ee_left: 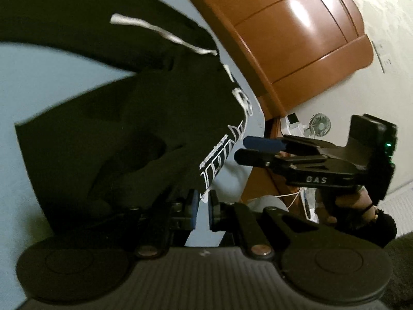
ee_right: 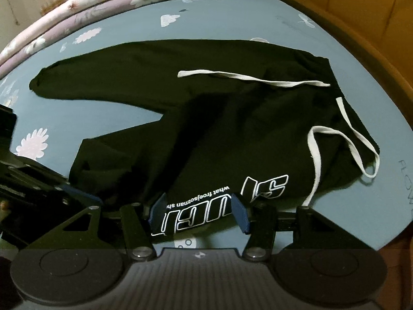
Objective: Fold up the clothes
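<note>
- Closest in my left wrist view, the left gripper (ee_left: 204, 206) sits at the bottom centre with its jaws drawn almost together. Only a thin slit shows between the blue pads.
- Right at those pad tips is the printed edge of the black garment (ee_left: 116, 129). I cannot tell whether any cloth is actually pinched there.
- Closest in my right wrist view, the right gripper (ee_right: 198, 211) stands about half open at the bottom centre. The garment's edge with the white outlined lettering (ee_right: 222, 196) lies between its pads, and neither pad presses on it.
- From the left camera I see that same right gripper at middle right, held by a hand (ee_left: 343, 201), its fingertips just beside the garment's printed edge.
- Spread beyond the jaws, the garment fills the middle of the right view on a blue sheet (ee_right: 232, 23) with white flowers. One leg reaches towards the left of the frame.
- A white drawstring (ee_right: 258, 80) lies loose across the cloth, looping down at the right.
- Further back, a folded floral quilt (ee_right: 77, 2) runs along the upper left.
- Farthest in the left view, a glossy brown wooden board (ee_left: 284, 38) curves across the top, with a small fan (ee_left: 320, 124) below it.
</note>
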{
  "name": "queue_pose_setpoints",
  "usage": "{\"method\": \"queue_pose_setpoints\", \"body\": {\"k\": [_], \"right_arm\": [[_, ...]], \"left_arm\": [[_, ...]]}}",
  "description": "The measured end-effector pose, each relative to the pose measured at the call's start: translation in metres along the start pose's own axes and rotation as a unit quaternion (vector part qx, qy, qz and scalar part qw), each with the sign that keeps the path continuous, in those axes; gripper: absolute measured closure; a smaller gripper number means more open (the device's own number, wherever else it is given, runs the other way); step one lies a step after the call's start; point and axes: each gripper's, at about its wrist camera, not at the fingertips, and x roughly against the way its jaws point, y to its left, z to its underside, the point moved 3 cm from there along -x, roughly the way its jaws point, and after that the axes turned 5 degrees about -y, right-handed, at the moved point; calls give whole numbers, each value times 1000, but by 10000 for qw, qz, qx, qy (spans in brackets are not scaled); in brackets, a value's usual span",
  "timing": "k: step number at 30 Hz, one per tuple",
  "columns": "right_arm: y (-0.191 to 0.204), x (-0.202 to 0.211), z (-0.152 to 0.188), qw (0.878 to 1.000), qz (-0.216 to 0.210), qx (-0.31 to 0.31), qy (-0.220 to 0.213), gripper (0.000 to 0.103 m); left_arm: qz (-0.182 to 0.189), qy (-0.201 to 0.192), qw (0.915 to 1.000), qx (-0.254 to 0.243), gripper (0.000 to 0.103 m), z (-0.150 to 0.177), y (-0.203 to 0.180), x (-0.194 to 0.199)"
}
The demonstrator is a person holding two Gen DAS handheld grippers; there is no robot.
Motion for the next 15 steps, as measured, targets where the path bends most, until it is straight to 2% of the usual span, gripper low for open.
{"method": "queue_pose_setpoints", "body": {"k": [4, 7, 9, 13, 15], "right_arm": [[0, -3, -4, 9999, -114, -21, -80, 42], [5, -10, -9, 9996, -247, 78, -102, 42], [12, -16, -14, 9992, -365, 158, -95, 42], [26, -25, -21, 9978, -552, 371, -67, 42], [33, -28, -25, 9969, -619, 476, -44, 41]], "left_arm": [[-308, -329, 9990, -49, 93, -5, 2, 40], [-759, -583, 9954, -102, 82, 0, 9, 77], [-1197, -683, 9903, -154, 73, 10, 18, 98], [-1767, -623, 9820, 254, 65, 35, 43, 115], [-1831, -577, 9806, 405, 61, 47, 51, 112]]}}
